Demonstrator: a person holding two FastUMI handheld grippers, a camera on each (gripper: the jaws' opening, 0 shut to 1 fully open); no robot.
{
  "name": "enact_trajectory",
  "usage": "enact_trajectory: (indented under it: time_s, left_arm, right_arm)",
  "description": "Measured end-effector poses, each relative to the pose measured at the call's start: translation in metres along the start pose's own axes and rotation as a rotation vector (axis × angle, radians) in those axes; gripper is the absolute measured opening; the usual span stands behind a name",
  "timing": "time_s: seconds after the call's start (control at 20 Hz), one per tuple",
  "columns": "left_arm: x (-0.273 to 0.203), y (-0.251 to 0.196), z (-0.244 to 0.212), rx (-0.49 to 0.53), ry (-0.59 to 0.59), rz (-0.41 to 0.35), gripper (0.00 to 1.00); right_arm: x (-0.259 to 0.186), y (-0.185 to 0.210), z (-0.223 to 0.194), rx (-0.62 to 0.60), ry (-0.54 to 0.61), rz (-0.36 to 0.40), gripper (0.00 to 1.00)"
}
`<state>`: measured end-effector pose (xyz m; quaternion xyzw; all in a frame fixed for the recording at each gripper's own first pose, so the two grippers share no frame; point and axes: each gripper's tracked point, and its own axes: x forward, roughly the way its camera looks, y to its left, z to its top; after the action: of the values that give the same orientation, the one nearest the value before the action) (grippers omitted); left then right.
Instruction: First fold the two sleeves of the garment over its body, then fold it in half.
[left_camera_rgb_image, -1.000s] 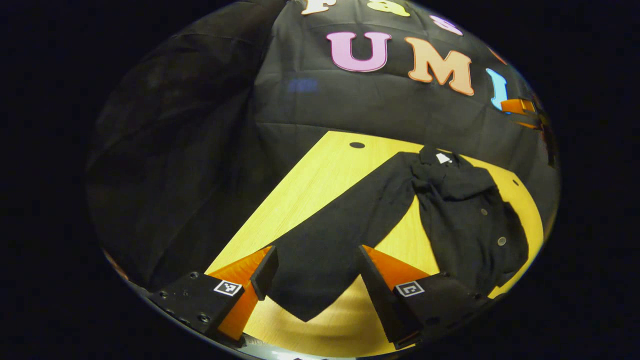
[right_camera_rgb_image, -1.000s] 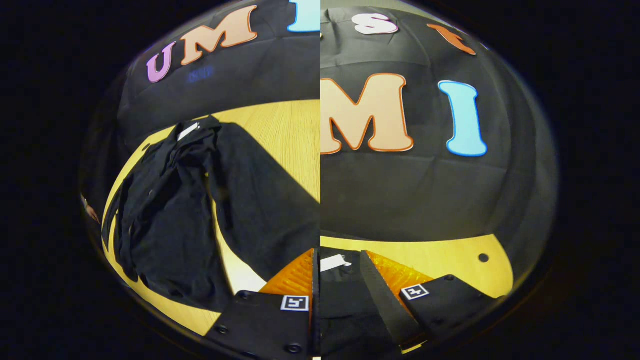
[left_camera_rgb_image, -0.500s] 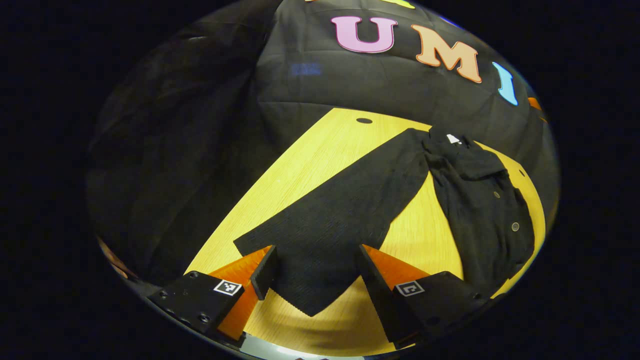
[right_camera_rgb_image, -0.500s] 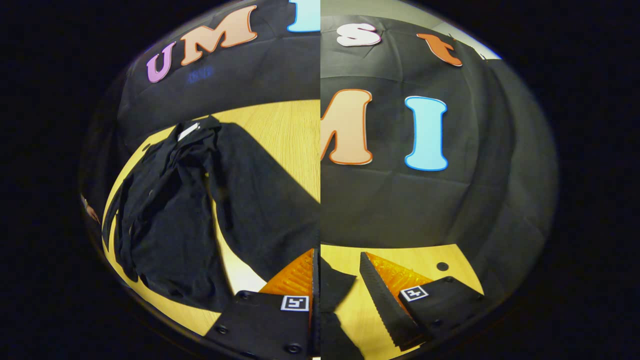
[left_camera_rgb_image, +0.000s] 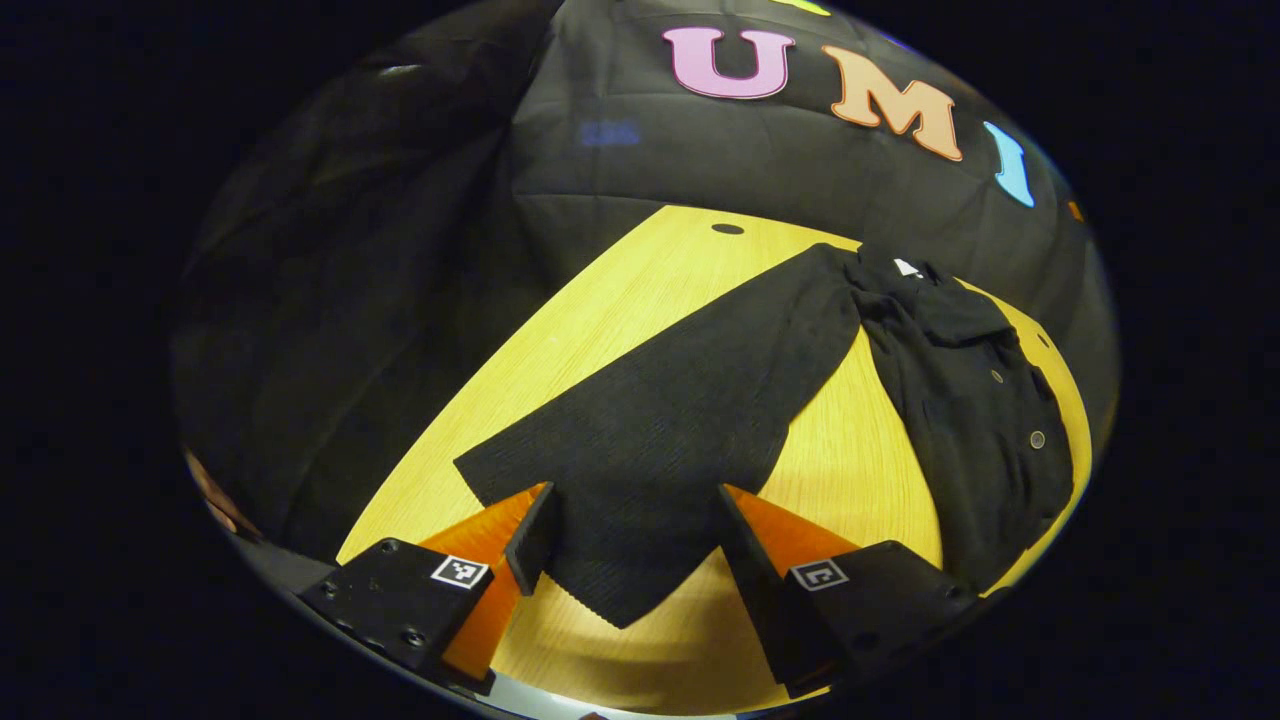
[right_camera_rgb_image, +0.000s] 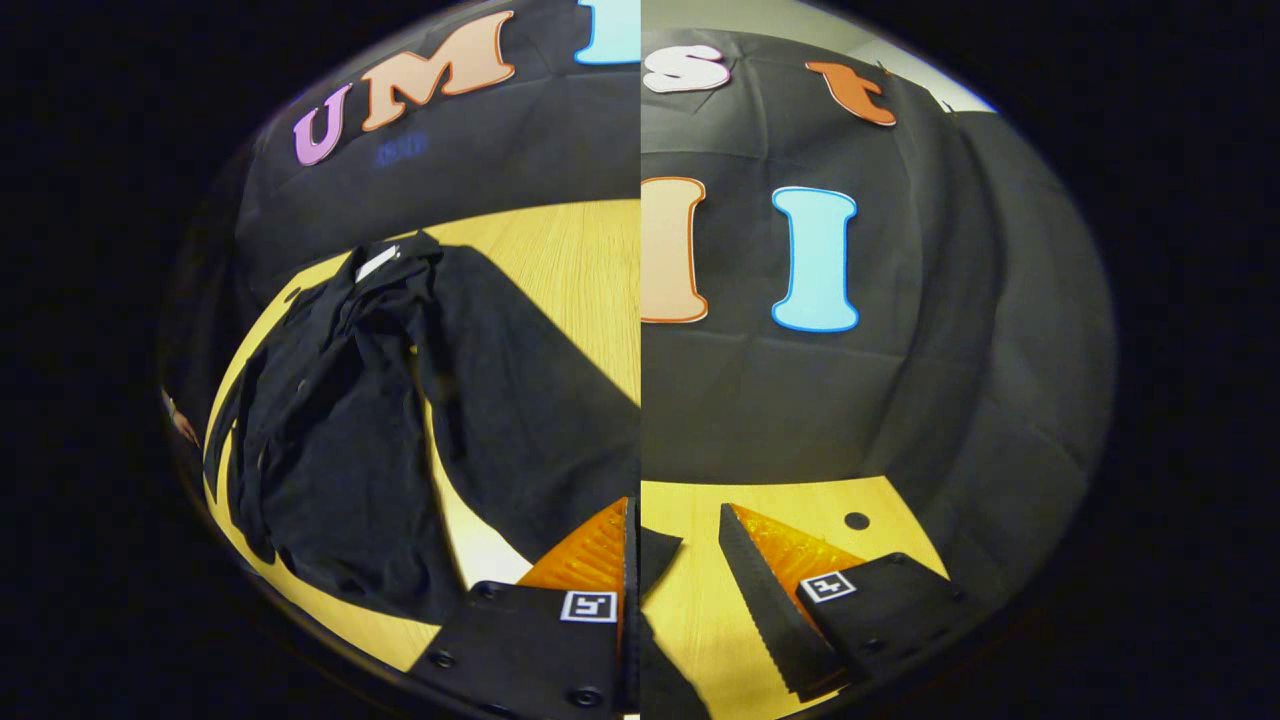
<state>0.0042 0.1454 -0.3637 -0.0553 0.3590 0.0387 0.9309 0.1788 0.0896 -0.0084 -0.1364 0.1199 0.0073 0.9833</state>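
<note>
Down at the near edge, the left gripper (left_camera_rgb_image: 630, 545) hangs with its 2 fingers spread wide, straddling the cuff end of the sleeve (left_camera_rgb_image: 660, 430) without pinching it; to my eye that's a line-up for a grab, jaws either side of the fabric. The sleeve lies flat and stretched out along the wooden table (left_camera_rgb_image: 600, 320), running away toward the collar, so it's laid ready to be swung over. Farther off, the black garment (left_camera_rgb_image: 980, 400) sits bunched on its body, buttons showing, near the table's far edge. In the right gripper view, which looks split down the middle, the right gripper (right_camera_rgb_image: 680, 590) also stands open and holds nothing, with dark cloth just beside its fingers. Neither sleeve is folded yet.
</note>
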Motion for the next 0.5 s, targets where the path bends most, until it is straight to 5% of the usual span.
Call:
enact_trajectory:
  time_s: [0.2, 0.25, 0.5]
  left_arm:
    - [0.002, 0.003, 0.000, -0.013, -0.007, 0.018, 0.90]
    - [0.002, 0.002, 0.003, -0.012, -0.011, 0.018, 0.81]
    - [0.003, -0.005, 0.003, 0.013, -0.012, 0.008, 0.63]
  right_arm:
    - [-0.003, -0.009, -0.007, -0.013, 0.021, -0.017, 0.51]
    - [-0.003, -0.008, -0.010, -0.016, 0.032, -0.014, 0.52]
    - [-0.004, -0.012, -0.019, -0.044, 0.046, -0.006, 0.52]
